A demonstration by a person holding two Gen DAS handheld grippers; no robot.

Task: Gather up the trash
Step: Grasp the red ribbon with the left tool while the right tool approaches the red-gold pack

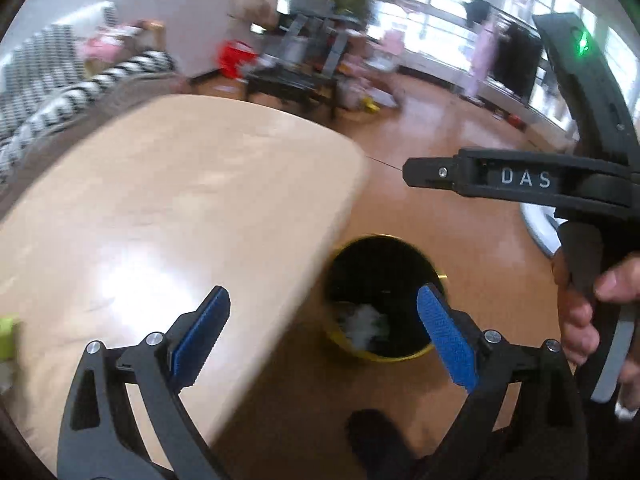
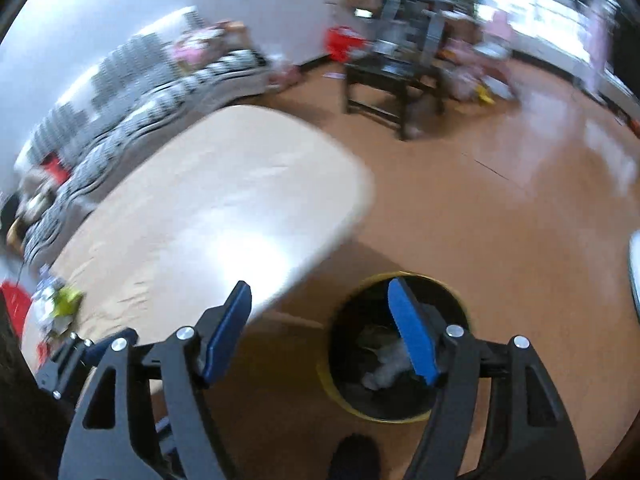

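A yellow bin with a black liner (image 1: 380, 264) stands on the floor beside the table's corner, with white crumpled trash (image 1: 362, 322) inside. It also shows in the right wrist view (image 2: 448, 396), with pale trash (image 2: 390, 366) in it. My left gripper (image 1: 324, 332) is open and empty above the table edge and bin. My right gripper (image 2: 320, 330) is open and empty above the bin; its body (image 1: 520, 178) shows in the left wrist view. A small pile of trash (image 2: 60, 304) lies on the table at the far left; a green scrap (image 1: 8, 336) shows at the left edge.
A light wooden table (image 1: 168, 200) fills the left. A dark foot (image 1: 380, 440) stands below the bin. A striped sofa (image 2: 120, 128) runs behind the table. A black low table (image 2: 396, 76) with clutter and a red box (image 1: 236, 58) stand far back.
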